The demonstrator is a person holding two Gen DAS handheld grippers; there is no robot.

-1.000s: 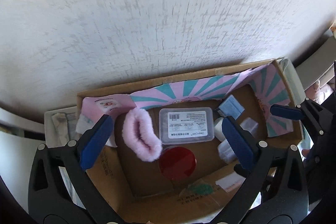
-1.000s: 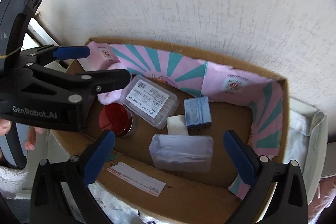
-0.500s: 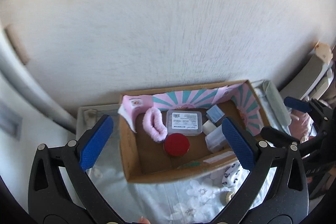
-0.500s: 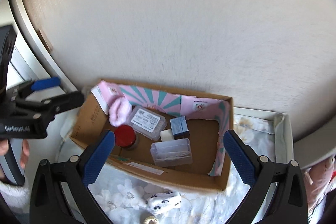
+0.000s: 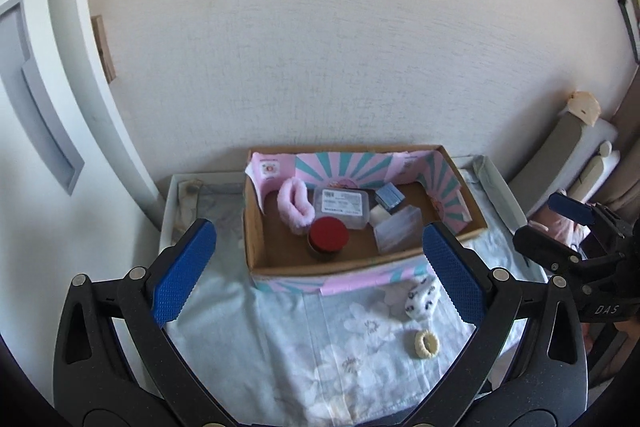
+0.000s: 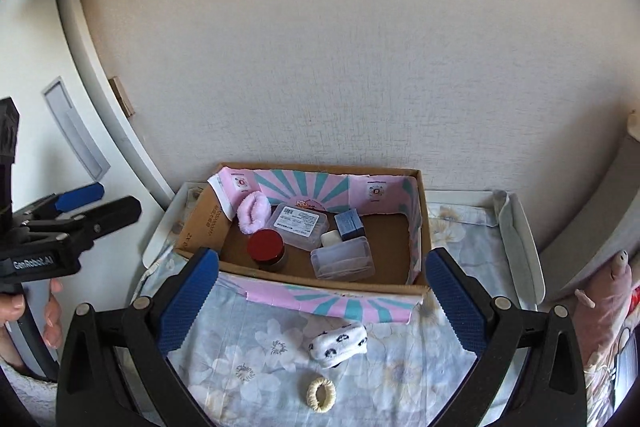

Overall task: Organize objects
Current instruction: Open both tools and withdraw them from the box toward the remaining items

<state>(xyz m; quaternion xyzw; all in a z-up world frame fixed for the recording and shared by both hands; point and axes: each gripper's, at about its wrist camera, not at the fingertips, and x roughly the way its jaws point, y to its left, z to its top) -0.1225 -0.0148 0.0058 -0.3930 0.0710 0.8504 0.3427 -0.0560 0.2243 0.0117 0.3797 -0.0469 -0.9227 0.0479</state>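
Both units are held above the floral cloth (image 6: 248,351), jaws spread wide and empty: left gripper (image 5: 316,277), right gripper (image 6: 322,301).

Landmark: the cardboard box (image 6: 422,287), set against the wall.

Items remaining outside the box, near to far:
- Cream hair tie (image 6: 320,393). Lies flat on the cloth, well in front of the box, nearest the cameras. It is a ring, so it has no true long axis.
- Patterned white roll (image 6: 338,343), apparently rolled fabric. Lies just in front of the box's front wall, between the wall and the hair tie. Its long axis runs roughly parallel to that wall, the right end tilted slightly away from the cameras.

Inside the box: red-lidded jar (image 6: 266,247), clear case (image 6: 343,261), labelled clear box (image 6: 299,225), blue packet (image 6: 349,223), pink fluffy band (image 6: 253,211).

Likely step in hand: collect a loose item.

Procedure (recommended):
1. Select the roll. It sits between the right gripper's fingers in the right wrist view.
2. Close across the short dimension, pads square to the long axis, at mid-length.
3. Descend until the pads straddle the roll, avoiding the cloth.
4. Place in the bare floor area at the right of the box.
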